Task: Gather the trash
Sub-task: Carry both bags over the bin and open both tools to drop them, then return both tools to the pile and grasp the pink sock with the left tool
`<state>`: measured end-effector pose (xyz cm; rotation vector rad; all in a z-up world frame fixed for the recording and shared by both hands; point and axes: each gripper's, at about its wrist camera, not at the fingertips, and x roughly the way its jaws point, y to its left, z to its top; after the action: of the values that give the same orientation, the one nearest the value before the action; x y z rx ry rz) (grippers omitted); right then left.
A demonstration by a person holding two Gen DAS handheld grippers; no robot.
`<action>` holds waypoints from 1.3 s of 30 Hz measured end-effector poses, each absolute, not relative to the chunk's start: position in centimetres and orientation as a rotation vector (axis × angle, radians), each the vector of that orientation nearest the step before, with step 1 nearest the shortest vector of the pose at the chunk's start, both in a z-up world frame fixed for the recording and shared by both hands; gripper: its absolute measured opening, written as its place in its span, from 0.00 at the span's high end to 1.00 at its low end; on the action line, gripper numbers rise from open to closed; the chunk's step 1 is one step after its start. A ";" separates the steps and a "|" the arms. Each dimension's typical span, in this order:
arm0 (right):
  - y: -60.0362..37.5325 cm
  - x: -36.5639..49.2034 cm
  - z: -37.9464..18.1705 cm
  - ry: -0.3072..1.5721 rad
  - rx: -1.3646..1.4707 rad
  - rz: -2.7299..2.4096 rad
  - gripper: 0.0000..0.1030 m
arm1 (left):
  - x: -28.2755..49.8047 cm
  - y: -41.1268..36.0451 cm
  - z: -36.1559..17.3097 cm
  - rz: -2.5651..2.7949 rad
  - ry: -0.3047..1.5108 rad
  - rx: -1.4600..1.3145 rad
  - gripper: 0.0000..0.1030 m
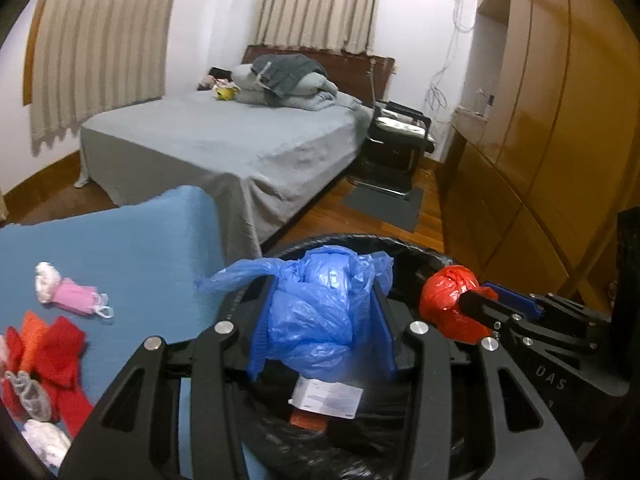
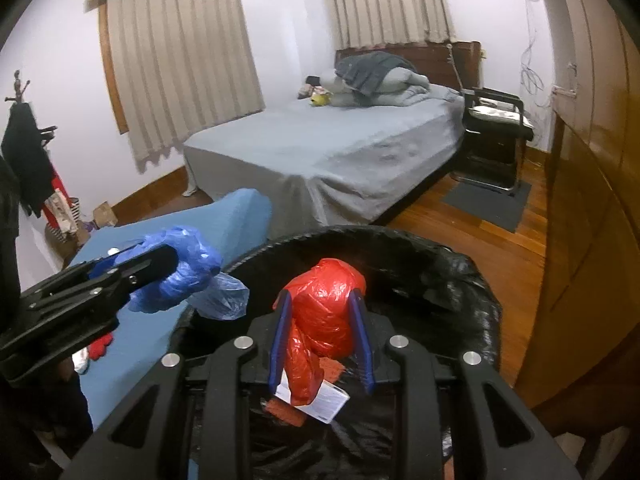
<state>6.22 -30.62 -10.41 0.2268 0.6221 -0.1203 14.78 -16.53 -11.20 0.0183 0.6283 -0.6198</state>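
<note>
On the left, the left tongs (image 1: 324, 316) pinch a knotted blue bag (image 1: 316, 320) just over the near-left rim of the black-lined bin (image 2: 472, 280), its loose tail pointing left toward the blue surface (image 1: 132, 248). To the right, the right tongs (image 2: 322, 336) clamp a red bag (image 2: 324, 312) over the bin's opening, its long axis upright and its tail hanging down.

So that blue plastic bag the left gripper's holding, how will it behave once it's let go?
The blue plastic bag looks crumpled and floppy, its loose tail drooping, so it will probably spring open a bit. It seems light, likely dropping softly into the black-lined bin.
</note>
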 end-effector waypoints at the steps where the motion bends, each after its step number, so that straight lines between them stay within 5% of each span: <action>1: -31.3 6.3 -10.5 0.626 0.229 -0.125 0.72 | 14.9 -17.0 -11.4 -0.628 0.634 0.023 0.58; 14: -34.0 5.7 -12.0 0.651 0.251 -0.177 0.58 | 15.7 -17.7 -12.2 -0.666 0.666 0.019 0.29; 19: -34.0 5.5 -11.8 0.637 0.251 -0.191 0.38 | 15.8 -16.5 -11.4 -0.609 0.637 0.016 0.20; 24: -33.1 5.5 -11.1 0.613 0.234 -0.204 0.06 | 15.5 -13.9 -10.2 -0.541 0.601 0.016 0.11; 39: -23.7 8.4 -9.9 0.605 0.196 -0.018 0.06 | 12.9 -2.4 -8.8 -0.303 0.566 0.021 0.10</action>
<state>8.37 -23.67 -9.85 0.1957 0.6048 -0.0181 12.89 -2.36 -8.78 0.0214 0.5665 -0.3030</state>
